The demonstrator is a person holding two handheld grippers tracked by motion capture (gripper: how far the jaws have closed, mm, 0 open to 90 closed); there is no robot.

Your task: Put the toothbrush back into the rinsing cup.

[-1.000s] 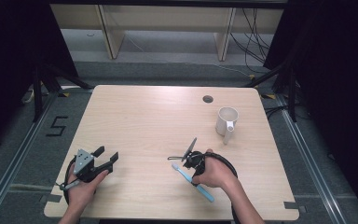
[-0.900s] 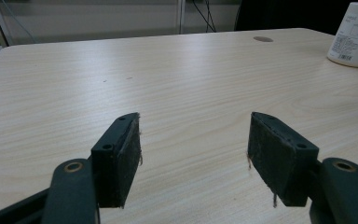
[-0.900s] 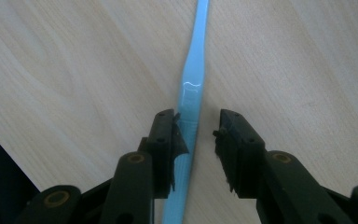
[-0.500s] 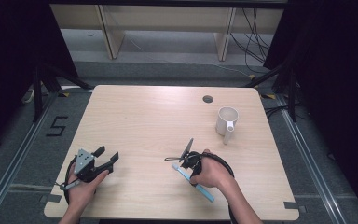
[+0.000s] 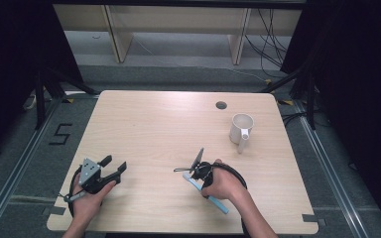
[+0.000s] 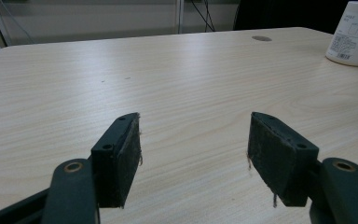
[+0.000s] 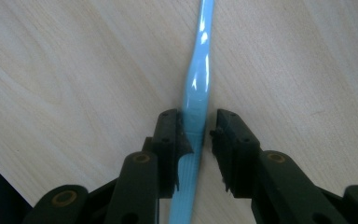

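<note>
Blue toothbrush (image 7: 196, 93) flat on desk (image 5: 168, 124), between right gripper (image 7: 196, 140) jaws, just closing, narrow, slight gap remaining. Left gripper (image 6: 193, 154) wide, empty.

The hand hides the blue toothbrush (image 5: 217, 203) middle in the high view.

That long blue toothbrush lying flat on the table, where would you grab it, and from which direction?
Grip the blue toothbrush across its thicker handle, coming straight down from above: it lies flat on the table, so only its narrow sides can be pinched. The right gripper already straddles it there, its jaws just closing; a slight gap shows at one finger.
</note>
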